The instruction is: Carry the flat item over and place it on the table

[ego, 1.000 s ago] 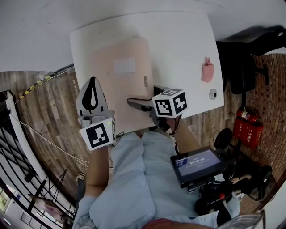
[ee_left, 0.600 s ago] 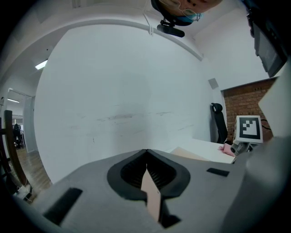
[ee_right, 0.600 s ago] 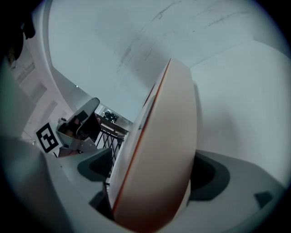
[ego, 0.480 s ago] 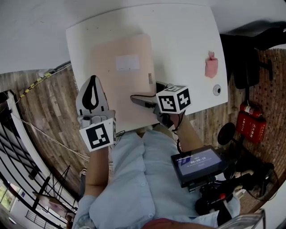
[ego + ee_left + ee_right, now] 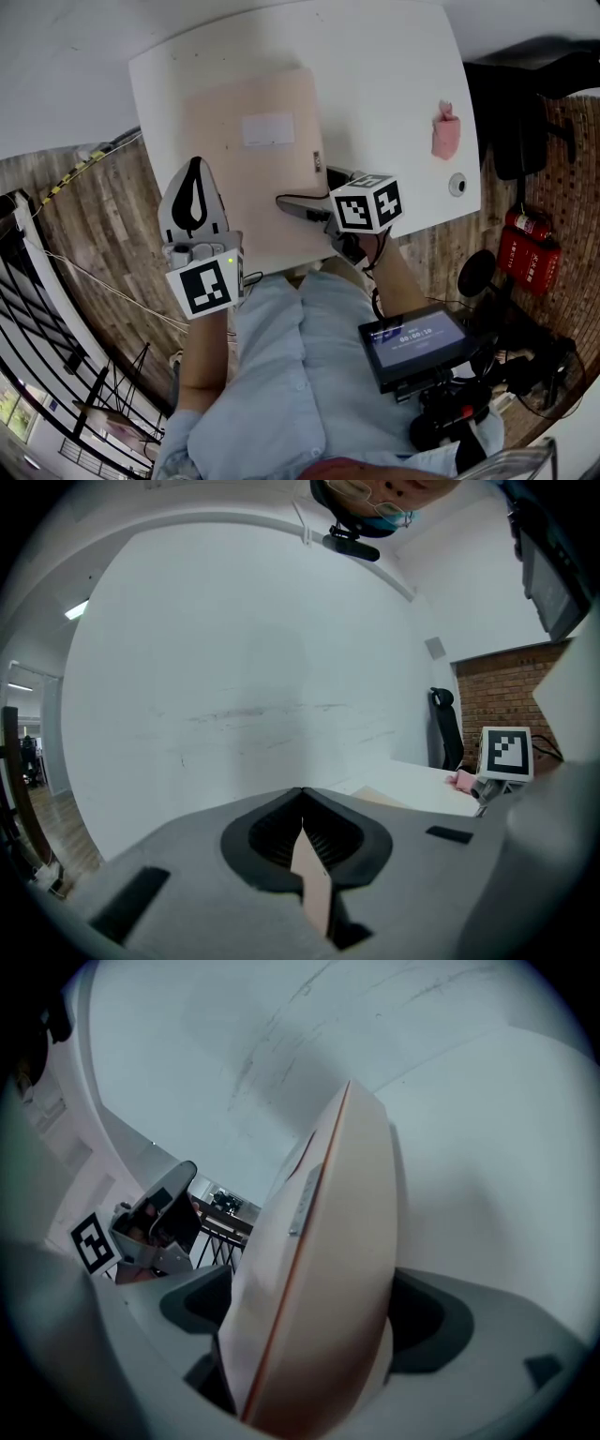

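From the head view, the flat item (image 5: 253,178), a pale pinkish sheet with a white label, lay spread over the near half of the white table (image 5: 384,94), its near edge reaching the table's near edge; whether it rested fully on the top could not be told. The left gripper (image 5: 193,187) stood at the sheet's left edge, and the right gripper (image 5: 295,206) reached in from the right onto the near right part of the sheet, so the sheet spanned the space between the two tools. A small pink object (image 5: 445,131) sat on the table well apart to the right. In the left gripper view, the left gripper (image 5: 302,803) had its jaws drawn together at the tips, with a thin sliver of the flat item (image 5: 314,892) pinched edge-on between them; the table (image 5: 412,780) showed beyond, to the right. In the right gripper view, the right gripper (image 5: 314,1316) had its jaws pressed on either face of the flat item (image 5: 328,1269), which rose edge-on from between them and ran away from the camera, the table (image 5: 497,1166) lying to its right.
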A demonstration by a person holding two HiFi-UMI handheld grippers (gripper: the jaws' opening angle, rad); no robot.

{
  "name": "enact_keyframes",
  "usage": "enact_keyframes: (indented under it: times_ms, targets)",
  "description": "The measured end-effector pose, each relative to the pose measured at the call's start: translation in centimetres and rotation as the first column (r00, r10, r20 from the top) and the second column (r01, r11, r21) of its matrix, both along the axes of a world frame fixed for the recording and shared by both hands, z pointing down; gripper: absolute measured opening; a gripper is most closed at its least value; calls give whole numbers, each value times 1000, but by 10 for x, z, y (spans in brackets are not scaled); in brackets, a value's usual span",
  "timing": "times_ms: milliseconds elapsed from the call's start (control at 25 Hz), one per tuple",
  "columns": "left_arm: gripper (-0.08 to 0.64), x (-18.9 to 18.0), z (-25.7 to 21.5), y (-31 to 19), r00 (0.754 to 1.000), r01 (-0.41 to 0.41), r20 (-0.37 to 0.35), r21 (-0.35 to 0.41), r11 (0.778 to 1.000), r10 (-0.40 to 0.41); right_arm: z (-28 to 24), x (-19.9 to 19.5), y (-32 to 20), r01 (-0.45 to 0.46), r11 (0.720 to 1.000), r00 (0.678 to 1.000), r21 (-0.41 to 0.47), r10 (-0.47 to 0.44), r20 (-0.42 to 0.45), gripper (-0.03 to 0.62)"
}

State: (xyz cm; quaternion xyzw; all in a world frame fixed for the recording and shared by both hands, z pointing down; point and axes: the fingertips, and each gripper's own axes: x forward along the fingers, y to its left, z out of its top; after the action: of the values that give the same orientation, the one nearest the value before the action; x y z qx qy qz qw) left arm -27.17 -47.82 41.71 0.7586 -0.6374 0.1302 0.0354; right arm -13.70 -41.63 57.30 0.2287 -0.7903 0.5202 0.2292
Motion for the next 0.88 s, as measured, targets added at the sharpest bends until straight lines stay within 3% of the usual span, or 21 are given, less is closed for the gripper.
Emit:
enact_keyframes:
  times_ms: [880]
  targets:
    - [9, 3, 11, -1, 1000, -12, 2, -27, 1000, 12, 19, 19, -9, -47, 999, 998, -24, 46, -52, 503]
